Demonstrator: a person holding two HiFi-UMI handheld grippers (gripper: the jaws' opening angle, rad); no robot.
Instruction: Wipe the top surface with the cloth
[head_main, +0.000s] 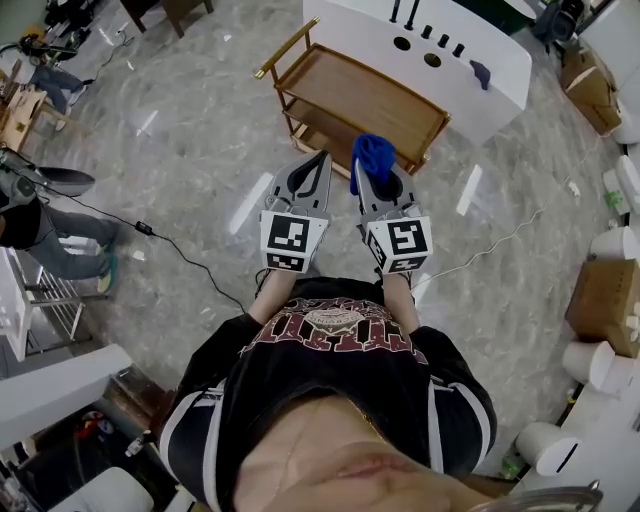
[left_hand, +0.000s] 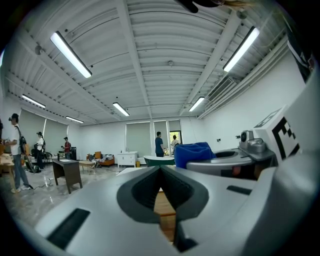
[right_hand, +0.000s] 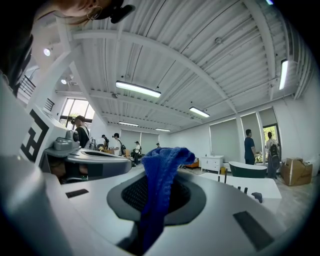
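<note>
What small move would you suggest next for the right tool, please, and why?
Probably ease the right tool forward and down onto the wooden cart's top: it is shut on the blue cloth, which seems to hang short of that surface.

I hold two grippers: one left gripper (head_main: 320, 162) and one right gripper (head_main: 368, 178). One blue cloth (head_main: 372, 150) sits between the right one's jaws. Ahead of both stands one wooden cart (head_main: 350, 95) with two shelves. Beyond it is one white slab (head_main: 350, 30) with two round holes.
</note>
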